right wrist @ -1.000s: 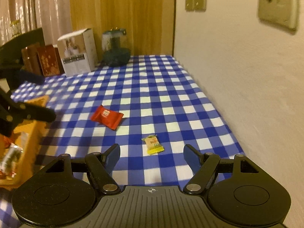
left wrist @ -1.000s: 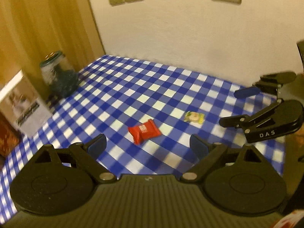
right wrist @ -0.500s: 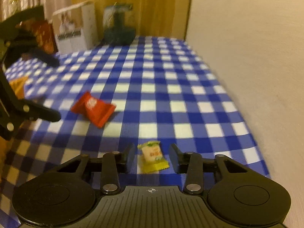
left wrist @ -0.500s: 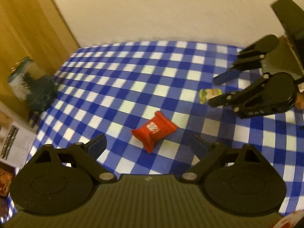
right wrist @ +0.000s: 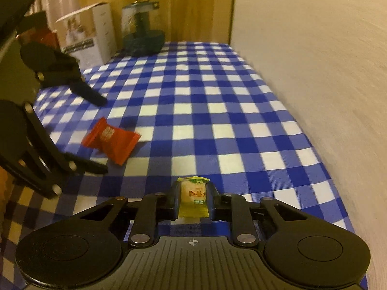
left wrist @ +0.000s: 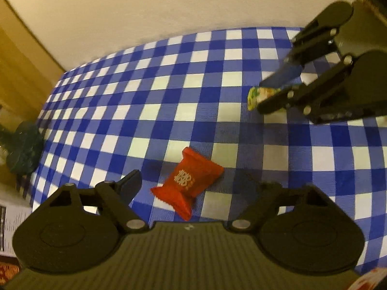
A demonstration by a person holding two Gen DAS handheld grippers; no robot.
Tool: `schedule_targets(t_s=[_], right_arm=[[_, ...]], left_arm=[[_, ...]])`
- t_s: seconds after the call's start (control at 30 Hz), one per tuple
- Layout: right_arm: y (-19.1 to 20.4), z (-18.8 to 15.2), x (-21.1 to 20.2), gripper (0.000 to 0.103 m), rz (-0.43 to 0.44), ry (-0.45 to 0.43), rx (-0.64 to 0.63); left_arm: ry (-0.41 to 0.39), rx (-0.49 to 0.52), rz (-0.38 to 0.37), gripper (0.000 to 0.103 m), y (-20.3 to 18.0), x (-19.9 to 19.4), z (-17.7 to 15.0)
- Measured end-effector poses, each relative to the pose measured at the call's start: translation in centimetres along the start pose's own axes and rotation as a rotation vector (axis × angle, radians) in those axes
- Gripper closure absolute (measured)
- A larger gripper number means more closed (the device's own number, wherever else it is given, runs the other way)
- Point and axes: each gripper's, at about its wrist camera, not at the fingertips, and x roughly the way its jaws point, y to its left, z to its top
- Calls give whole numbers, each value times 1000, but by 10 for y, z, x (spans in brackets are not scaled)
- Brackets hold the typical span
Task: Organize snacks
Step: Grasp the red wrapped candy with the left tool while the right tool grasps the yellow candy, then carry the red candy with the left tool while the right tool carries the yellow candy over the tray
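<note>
The red snack packet (left wrist: 187, 180) lay flat on the checked tabletop (left wrist: 183, 77), well in from the edge along the wall, directly ahead of your left hand-held gripper (left wrist: 196, 188) and framed between its two fingers. Its long axis ran slantwise to the line across those fingers, one crimped end toward the gripper body and the other pointing away to the right. Your left hand was by far the nearer to it. Its jaws stood apart, having just narrowed a little, and the pads had not yet touched the wrapper. I judge you would have needed a slight wrist roll to square the fingers across the packet's short side.

The small yellow-green candy (right wrist: 193, 197) was nearer the wall edge, pinched between the pads of your right hand-held gripper (right wrist: 193, 199), whose jaws had just closed on it.

Counted: one red packet, one yellow-green candy, two grippers. At the far corner stood one white box (right wrist: 90, 32) and one glass jar (right wrist: 141, 30).
</note>
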Motion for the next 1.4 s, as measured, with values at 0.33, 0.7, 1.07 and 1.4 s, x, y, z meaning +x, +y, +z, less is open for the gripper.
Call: schedule_targets(t_s=[0.33,0.7,1.07,1.4], right_arm=[[-5,-3,-1,81,4,20,52],[-5,-3,-11,81,5,-3,82],[9,-8,-47,81,17,-34,139],[44,-40,-109,81,20,-48,191]], left_arm=[[41,-46,-93,52,11,16,1],[99,-245,-98,79,25,24,10],[65,-492,-64,80,6,-25,12],[4,-658,-12,80,-59,-103,-6]])
